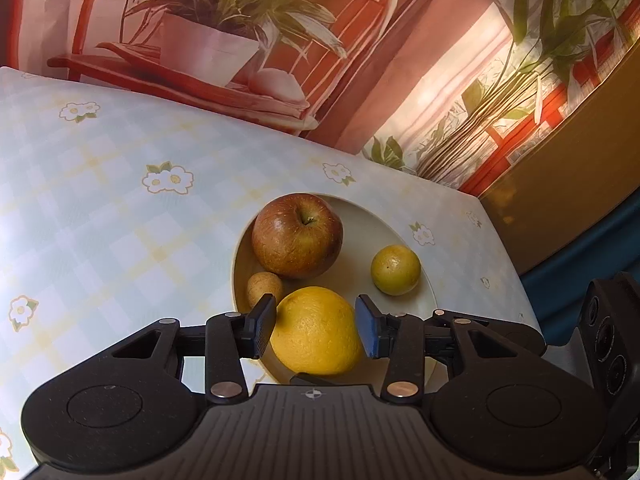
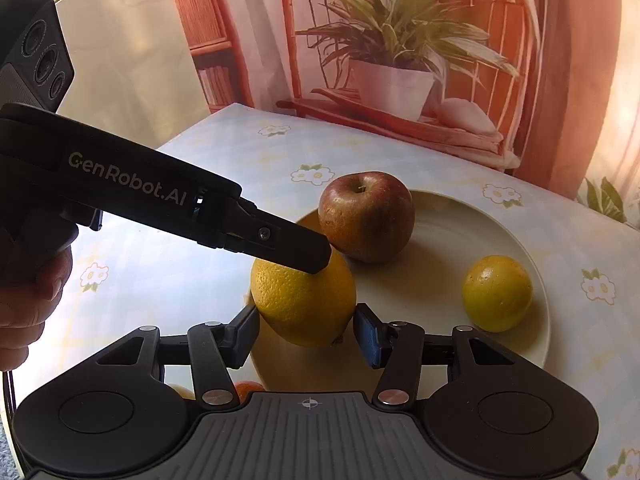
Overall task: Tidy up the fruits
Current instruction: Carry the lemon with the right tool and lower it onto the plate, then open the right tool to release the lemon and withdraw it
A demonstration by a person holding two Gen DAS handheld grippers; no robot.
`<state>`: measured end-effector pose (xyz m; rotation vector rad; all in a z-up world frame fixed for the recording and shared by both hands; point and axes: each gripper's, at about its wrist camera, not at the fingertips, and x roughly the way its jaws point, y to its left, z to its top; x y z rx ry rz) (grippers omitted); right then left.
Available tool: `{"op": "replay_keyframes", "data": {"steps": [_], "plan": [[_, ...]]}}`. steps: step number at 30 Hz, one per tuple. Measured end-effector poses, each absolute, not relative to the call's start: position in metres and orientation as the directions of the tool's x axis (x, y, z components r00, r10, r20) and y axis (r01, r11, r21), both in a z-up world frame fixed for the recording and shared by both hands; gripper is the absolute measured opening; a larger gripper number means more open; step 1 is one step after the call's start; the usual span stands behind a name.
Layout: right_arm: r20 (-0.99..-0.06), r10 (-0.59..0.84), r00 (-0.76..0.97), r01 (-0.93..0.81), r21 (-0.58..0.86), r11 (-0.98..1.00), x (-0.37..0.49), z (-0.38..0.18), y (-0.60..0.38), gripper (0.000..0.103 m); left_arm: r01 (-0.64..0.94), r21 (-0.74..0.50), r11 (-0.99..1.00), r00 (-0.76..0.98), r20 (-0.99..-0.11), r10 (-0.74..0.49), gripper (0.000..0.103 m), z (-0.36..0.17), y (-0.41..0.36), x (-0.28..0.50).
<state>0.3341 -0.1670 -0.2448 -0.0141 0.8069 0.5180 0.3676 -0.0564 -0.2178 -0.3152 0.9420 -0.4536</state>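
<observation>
Working on the table (image 1: 100,208), we have the plate (image 2: 480,216) holding an apple (image 2: 366,216), an orange (image 2: 304,300), a lime (image 2: 497,293) and a small brown fruit (image 1: 265,288). Our left gripper (image 1: 316,330) straddles the orange, jaws spread, seemingly not yet pinching; the right gripper (image 2: 306,334) hangs spread just beside it. We judge the orange is being placed or picked; next comes a clean release or squeeze. The left gripper reads "GenRobot.AI".

Both black two-finger grippers straddle the large yellow orange (image 1: 316,332): left gripper (image 1: 316,330) and right gripper (image 2: 306,334), jaws parted around it.
</observation>
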Motion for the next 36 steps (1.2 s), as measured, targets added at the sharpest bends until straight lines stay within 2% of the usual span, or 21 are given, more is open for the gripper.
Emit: {"op": "replay_keyframes", "data": {"steps": [5,12,24,28,36], "plan": [[-0.695,0.433,0.573,-0.419,0.206,0.884,0.339,-0.250,-0.166,0.048,0.220,-0.457,0.862,0.508,-0.701,-0.501,0.040,-0.220,-0.053,0.370],[-0.699,0.419,0.580,-0.388,0.215,0.896,0.342,-0.252,-0.162,0.049,0.195,-0.445,0.874,0.564,-0.678,-0.471,0.040,-0.210,-0.042,0.362],[-0.651,0.416,0.634,-0.359,0.229,0.905,0.320,-0.232,-0.169,0.052,0.155,-0.304,0.940,0.681,-0.657,-0.325,0.040,-0.180,-0.026,0.310],[-0.630,0.410,0.660,-0.350,0.226,0.909,0.304,-0.225,-0.173,0.052,0.147,-0.211,0.966,0.719,-0.649,-0.251,0.040,-0.168,-0.025,0.289],[-0.572,0.375,0.729,-0.326,0.192,0.926,0.262,-0.217,-0.180,0.052,0.138,-0.145,0.980,0.764,-0.614,-0.199,0.041,-0.155,-0.022,0.251]]}}
